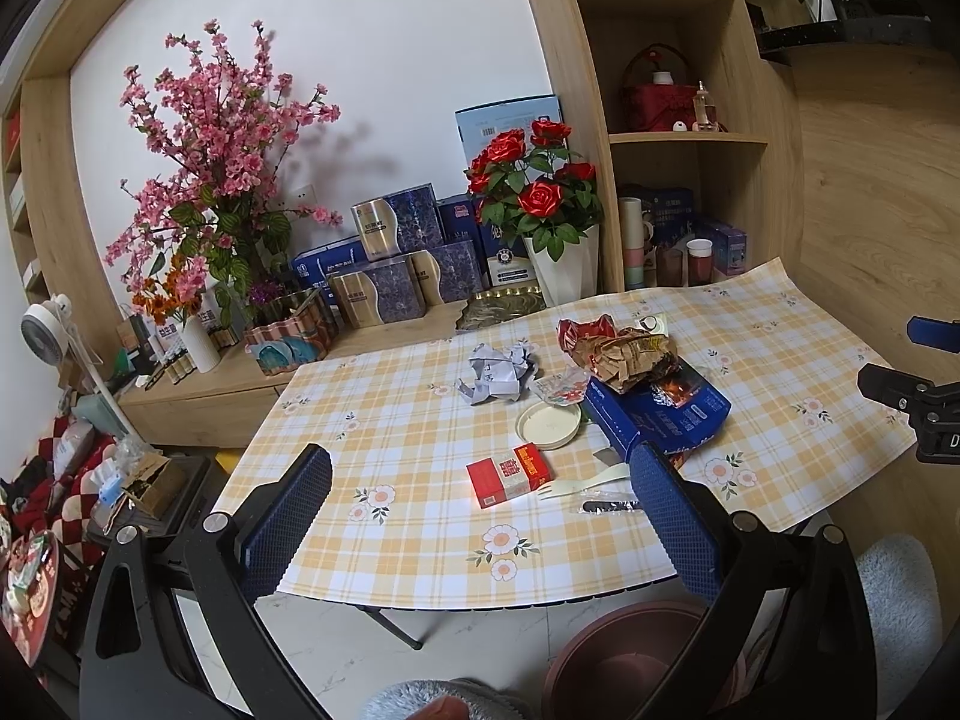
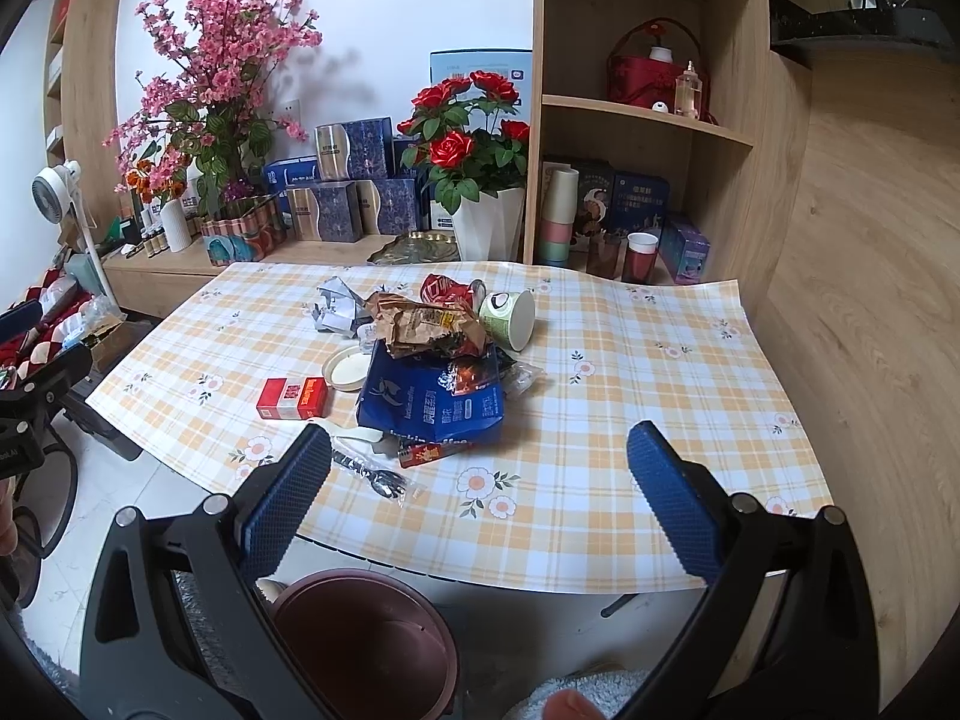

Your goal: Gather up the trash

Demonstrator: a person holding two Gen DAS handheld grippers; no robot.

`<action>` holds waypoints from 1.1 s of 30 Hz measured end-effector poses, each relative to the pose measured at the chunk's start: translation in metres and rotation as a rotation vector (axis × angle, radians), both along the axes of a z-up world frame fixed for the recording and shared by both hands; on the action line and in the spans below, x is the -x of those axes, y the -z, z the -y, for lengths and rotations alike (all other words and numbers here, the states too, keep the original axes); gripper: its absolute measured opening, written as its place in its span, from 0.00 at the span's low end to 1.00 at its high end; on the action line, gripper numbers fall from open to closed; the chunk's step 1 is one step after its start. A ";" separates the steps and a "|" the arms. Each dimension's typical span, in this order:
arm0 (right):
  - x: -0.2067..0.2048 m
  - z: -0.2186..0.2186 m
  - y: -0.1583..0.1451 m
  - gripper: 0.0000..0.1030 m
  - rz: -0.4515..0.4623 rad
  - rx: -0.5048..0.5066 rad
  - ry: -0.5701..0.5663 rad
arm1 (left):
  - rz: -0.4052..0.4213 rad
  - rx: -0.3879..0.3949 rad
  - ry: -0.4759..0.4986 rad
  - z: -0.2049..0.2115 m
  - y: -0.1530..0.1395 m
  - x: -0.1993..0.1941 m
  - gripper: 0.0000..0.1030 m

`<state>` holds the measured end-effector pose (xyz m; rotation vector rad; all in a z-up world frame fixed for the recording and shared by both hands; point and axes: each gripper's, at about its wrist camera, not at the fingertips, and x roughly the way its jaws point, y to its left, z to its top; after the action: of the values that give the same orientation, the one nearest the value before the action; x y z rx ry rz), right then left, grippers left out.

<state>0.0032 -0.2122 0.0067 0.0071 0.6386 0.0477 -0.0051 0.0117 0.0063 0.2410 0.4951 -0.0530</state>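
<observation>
Trash lies in a heap on the checked tablecloth [image 1: 390, 420] [image 2: 630, 408]: a red cigarette pack [image 1: 509, 474] [image 2: 292, 398], a round lid [image 1: 549, 425] [image 2: 345, 367], crumpled white paper [image 1: 497, 373] [image 2: 337, 306], a brown wrapper [image 1: 630, 354] [image 2: 426, 324], a blue bag [image 1: 657, 411] [image 2: 429, 405], a green paper cup [image 2: 509, 318], a plastic fork [image 1: 585, 483] and wrapped cutlery [image 2: 372, 474]. My left gripper [image 1: 480, 483] hangs open above the near edge, around the pack in view. My right gripper [image 2: 480, 462] is open too, nothing between its fingers.
A brown bin [image 2: 366, 642] [image 1: 624, 654] stands on the floor below the table's near edge. Flower pots [image 2: 486, 222], gift boxes [image 1: 384, 294] and shelves [image 2: 648, 114] line the back. A fan [image 1: 45, 336] and clutter sit at left.
</observation>
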 end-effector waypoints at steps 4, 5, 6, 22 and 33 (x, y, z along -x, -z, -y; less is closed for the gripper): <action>0.000 0.000 0.000 0.95 0.001 0.001 0.000 | 0.000 0.000 0.001 -0.003 -0.002 0.002 0.95; 0.000 0.000 0.000 0.95 0.001 0.001 0.000 | 0.000 0.000 0.000 0.000 0.000 0.001 0.95; 0.000 0.000 0.000 0.95 0.001 0.001 0.000 | 0.000 0.000 -0.001 0.000 0.000 0.001 0.95; -0.001 -0.001 0.003 0.95 -0.002 0.011 -0.003 | -0.001 -0.002 -0.003 -0.001 0.000 0.001 0.95; -0.001 -0.001 0.004 0.95 -0.002 0.013 -0.005 | -0.005 -0.001 -0.005 -0.005 0.001 0.000 0.95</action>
<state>0.0040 -0.2112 0.0027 -0.0074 0.6413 0.0483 -0.0054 0.0163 0.0055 0.2403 0.5003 -0.0480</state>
